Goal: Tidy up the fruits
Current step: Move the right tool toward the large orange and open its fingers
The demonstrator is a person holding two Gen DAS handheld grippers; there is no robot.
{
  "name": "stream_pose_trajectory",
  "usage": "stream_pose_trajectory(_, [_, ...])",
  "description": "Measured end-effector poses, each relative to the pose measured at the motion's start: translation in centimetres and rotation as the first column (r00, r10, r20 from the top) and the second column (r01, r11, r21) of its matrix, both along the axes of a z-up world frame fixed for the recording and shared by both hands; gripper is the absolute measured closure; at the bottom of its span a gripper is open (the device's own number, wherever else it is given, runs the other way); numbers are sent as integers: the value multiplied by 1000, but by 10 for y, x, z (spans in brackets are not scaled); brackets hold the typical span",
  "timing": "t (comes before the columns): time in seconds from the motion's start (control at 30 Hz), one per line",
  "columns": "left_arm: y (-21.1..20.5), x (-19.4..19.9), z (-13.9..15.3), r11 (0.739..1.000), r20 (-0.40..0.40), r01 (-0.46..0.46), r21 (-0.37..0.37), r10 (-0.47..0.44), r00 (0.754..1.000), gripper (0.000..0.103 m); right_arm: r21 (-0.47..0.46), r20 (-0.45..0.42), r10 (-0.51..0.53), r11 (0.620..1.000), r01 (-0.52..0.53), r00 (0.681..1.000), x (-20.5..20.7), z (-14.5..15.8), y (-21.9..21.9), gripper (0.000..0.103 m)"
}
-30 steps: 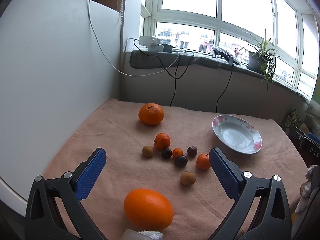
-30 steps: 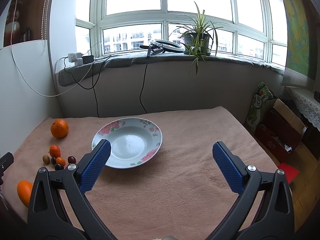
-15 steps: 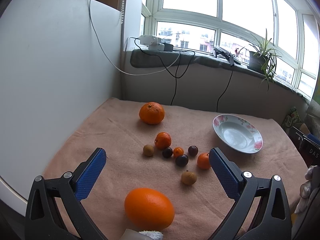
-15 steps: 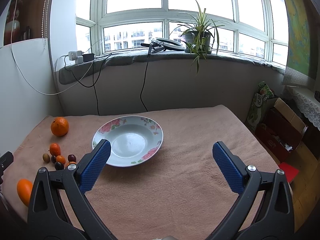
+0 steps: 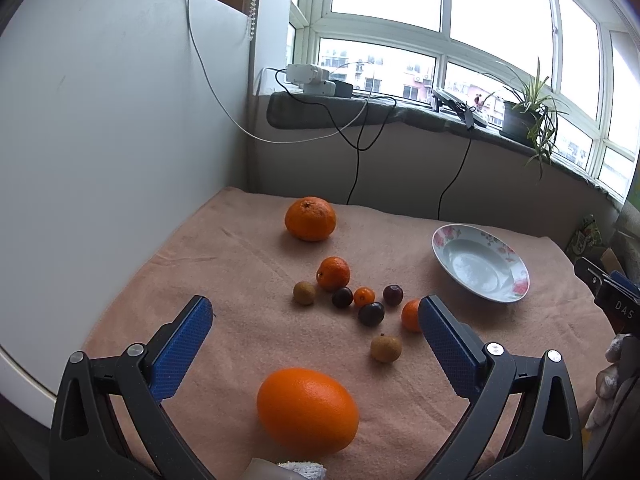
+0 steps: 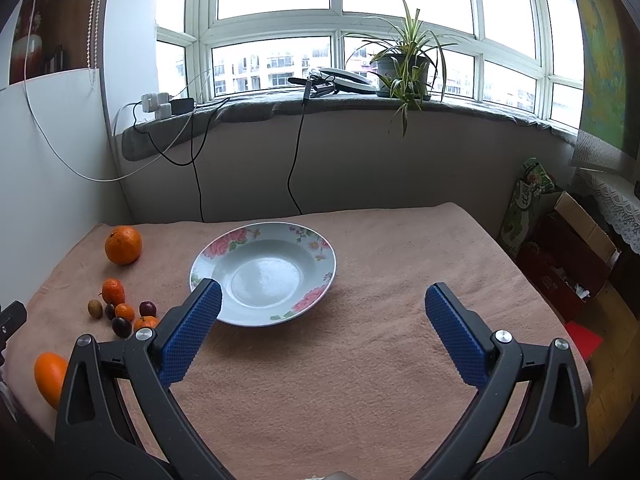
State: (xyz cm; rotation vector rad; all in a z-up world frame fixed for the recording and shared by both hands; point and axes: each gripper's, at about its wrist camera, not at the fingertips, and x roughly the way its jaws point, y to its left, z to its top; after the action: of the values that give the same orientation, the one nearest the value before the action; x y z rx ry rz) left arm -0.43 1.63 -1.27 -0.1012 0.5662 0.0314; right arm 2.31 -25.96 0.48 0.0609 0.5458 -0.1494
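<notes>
**Hidden and cut off**

In the left wrist view, a blue finger [image 5: 444, 340] covers the right side of a small orange [image 5: 410, 315]. In the right wrist view, a gripper arm [image 6: 80, 384] hides part of the near orange [image 6: 48, 376], and another finger [image 6: 192, 328] overlaps the plate [image 6: 316, 248] rim.

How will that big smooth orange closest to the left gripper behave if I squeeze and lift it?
The big orange looks oval and glossy, so it may roll or slip sideways between the pads. It seems firm and fairly heavy for fruit. The open left gripper looks wide enough to span it.
</notes>
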Motion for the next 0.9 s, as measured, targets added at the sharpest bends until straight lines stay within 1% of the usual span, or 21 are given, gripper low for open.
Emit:
stream_pose_trajectory(0.17, [7, -2, -4, 1000, -21, -14, -5, 14, 1000, 1, 7, -19, 38, 999, -38, 999, 4, -4, 9, 0])
stream_pose_trajectory(0.3, [18, -5, -8, 999, -40, -28, -36, 26, 999, 1, 25, -38, 83, 996, -82, 996, 9, -9, 16, 0])
stream_pose_trajectory(0.47, [27, -10, -12, 998, -63, -31, -60, 27, 998, 1, 86, -71, 176, 982, -170, 982, 16, -16, 30, 0])
stream_pose_trajectory(0.57, [33, -16, -15, 997, -73, -33, -72, 28, 997, 1, 131, -88, 260, 960, -248, 962, 19, -22, 44, 0])
stream_pose_trajectory(0.67, [39, -19, -19, 995, -95, -27, -97, 17, 995, 1, 170, -114, 350, 929, -329, 930, 24, -30, 63, 0])
stream_pose_trajectory(0.77, [43, -24, -27, 994, -121, -30, -105, 17, 993, 1, 202, -135, 425, 896, -395, 895, 27, -38, 82, 0])
stream_pose_trajectory(0.9, [47, -26, -38, 993, -160, -38, -107, 20, 987, 1, 261, -162, 501, 853, -452, 850, 32, -45, 100, 0])
